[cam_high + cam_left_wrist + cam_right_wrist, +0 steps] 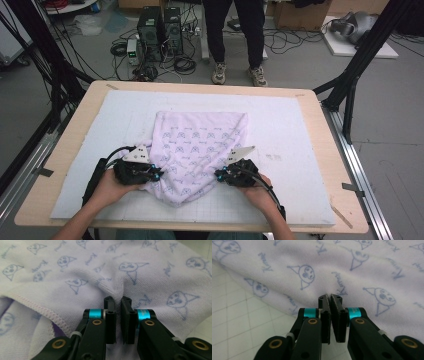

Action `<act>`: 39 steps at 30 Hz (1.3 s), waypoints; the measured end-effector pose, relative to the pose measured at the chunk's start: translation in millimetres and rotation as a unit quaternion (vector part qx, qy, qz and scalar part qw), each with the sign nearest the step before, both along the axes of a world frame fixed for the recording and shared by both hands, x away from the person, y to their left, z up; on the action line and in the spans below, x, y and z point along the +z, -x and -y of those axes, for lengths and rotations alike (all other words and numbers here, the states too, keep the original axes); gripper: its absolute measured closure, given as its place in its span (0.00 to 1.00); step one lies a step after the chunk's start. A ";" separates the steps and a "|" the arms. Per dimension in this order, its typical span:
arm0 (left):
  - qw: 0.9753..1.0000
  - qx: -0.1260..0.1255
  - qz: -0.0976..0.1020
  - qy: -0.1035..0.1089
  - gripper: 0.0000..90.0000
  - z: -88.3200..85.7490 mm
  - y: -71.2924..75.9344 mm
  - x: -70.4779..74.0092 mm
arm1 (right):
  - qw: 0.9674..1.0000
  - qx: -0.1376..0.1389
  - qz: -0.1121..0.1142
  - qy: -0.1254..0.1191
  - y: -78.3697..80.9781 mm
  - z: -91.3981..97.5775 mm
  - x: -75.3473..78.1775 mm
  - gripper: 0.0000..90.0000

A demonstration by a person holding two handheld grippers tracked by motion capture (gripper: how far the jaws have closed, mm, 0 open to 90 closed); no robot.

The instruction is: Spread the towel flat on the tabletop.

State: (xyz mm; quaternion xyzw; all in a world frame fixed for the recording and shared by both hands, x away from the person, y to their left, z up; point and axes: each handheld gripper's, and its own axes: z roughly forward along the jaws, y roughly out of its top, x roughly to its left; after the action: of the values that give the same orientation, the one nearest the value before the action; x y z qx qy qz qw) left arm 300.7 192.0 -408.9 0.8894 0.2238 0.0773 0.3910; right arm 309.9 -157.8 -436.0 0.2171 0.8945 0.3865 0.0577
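Observation:
A pale lilac cloth (200,145) printed with small blue cartoon faces lies crumpled on the white gridded mat (295,125), its near part bunched toward me. My left gripper (157,175) sits at the cloth's near left edge. In the left gripper view its jaws (118,300) are shut, pinching a fold of the cloth (75,272), with a stitched hem (50,315) to the left. My right gripper (219,174) sits at the near right edge. Its jaws (330,298) are shut on the rim of the cloth (352,272), with bare mat (237,322) beside it.
The mat covers a wooden table (327,150). A person's legs (235,35) stand beyond the far edge, next to computer towers (160,32) and cables on the floor. Black frame posts (360,55) rise at both far corners.

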 end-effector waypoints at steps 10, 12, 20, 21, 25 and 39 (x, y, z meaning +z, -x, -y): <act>0.996 0.070 0.000 0.048 0.94 -3.4 -59.0 28.9 | 0.998 -0.054 0.030 -0.018 -43.2 21.1 44.9 0.97; 0.996 0.083 -0.010 0.035 0.93 -3.1 -73.7 23.5 | 0.998 -0.064 0.022 -0.018 -54.4 21.4 46.0 0.97; 0.991 0.127 -0.036 0.022 0.86 -4.1 -102.2 -3.9 | 0.996 -0.091 -0.009 0.000 -88.7 10.3 18.6 0.97; 0.991 0.126 -0.032 0.026 0.82 -6.3 -100.5 -0.6 | 0.996 -0.094 -0.011 -0.001 -90.2 10.8 17.5 0.96; 0.991 0.125 -0.018 0.054 0.68 -15.5 -85.5 19.7 | 0.995 -0.099 -0.002 -0.010 -86.5 14.8 23.8 0.87; 0.999 0.031 -0.002 0.015 0.49 18.1 -17.4 19.6 | 0.998 -0.047 0.035 -0.032 -32.4 10.5 43.6 0.71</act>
State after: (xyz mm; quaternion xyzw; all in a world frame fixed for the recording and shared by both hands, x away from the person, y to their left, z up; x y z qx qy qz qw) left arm 318.1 173.9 -389.2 0.8763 0.2530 0.0839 0.4012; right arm 342.3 -168.4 -392.3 0.2472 0.8679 0.4191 0.1000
